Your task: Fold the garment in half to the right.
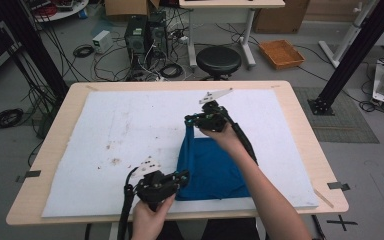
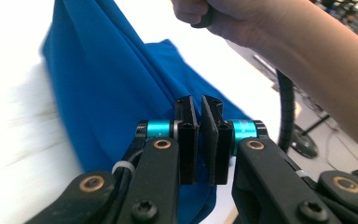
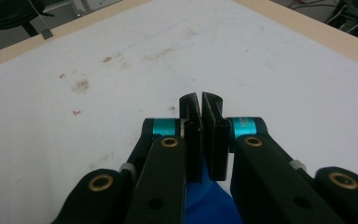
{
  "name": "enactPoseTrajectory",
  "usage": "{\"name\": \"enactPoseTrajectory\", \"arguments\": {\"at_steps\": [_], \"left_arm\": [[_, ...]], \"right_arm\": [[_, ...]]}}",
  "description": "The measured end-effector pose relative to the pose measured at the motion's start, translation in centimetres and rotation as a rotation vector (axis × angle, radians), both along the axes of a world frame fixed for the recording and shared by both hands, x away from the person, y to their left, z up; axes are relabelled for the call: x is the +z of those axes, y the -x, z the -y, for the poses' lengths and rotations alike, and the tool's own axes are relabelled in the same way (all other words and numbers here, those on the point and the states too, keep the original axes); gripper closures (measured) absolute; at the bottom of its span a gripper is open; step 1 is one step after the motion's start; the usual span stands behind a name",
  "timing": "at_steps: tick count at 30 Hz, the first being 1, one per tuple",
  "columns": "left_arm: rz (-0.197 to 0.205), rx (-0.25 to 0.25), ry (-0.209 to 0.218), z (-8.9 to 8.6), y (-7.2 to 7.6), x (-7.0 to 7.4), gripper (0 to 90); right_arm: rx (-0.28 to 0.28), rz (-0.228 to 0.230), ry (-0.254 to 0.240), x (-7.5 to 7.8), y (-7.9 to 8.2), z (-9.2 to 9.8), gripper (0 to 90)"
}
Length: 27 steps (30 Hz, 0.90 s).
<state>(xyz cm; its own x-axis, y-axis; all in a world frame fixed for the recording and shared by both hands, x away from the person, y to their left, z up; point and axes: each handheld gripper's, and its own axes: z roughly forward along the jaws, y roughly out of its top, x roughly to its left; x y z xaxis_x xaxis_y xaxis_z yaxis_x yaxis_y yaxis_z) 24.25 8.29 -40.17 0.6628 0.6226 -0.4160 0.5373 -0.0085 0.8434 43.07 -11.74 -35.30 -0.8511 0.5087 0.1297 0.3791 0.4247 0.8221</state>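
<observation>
Because the blue cloth (image 1: pixel 210 170) is being folded or lifted along 1 edge, both tongs are clenched on it: the left tongs (image 1: pixel 184 176) pinch the near corner, the right tongs (image 1: pixel 190 120) pinch the far corner, so the left edge hangs taut between them. Its remainder lies on the white mat (image 1: pixel 130 130) covering the bench (image 1: pixel 300 115), at the near right.

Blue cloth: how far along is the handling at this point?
Done: both claws are shut on the blue cloth, the left claw at its near left corner, the right claw at the far one. In hand: that left edge is lifted. Left: the rest lies rumpled on the white mat, unfolded.
</observation>
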Motion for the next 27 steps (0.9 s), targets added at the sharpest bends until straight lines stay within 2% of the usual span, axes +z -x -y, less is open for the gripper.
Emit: {"name": "enactPoseTrajectory", "arguments": {"at_steps": [7, 13, 17, 21, 24, 27], "left_arm": [[-0.027, -0.073, -0.021, 5.0, -1.4, -0.6, 84.7], [-0.055, -0.113, -0.038, 8.7, -2.2, -1.8, 84.7], [-0.047, -0.123, -0.058, 10.6, -2.3, -2.4, 84.7], [-0.058, -0.123, -0.067, 11.9, -2.8, -2.9, 84.6], [-0.047, -0.121, -0.080, 12.7, -3.0, -3.0, 84.7], [-0.043, -0.119, -0.085, 13.4, -3.3, -3.2, 84.5]], "right_arm": [[-0.039, -0.007, -0.005, -0.1, 0.1, 5.6, 87.7], [-0.077, -0.014, 0.032, -1.1, 0.0, 9.1, 87.7], [-0.101, -0.021, 0.069, -1.9, 0.1, 10.8, 87.7], [-0.128, -0.030, 0.097, -2.7, -0.1, 12.1, 87.7], [-0.145, -0.035, 0.126, -3.1, -0.6, 12.6, 87.7], [-0.153, -0.039, 0.134, -3.3, -0.8, 12.9, 87.7]]}}
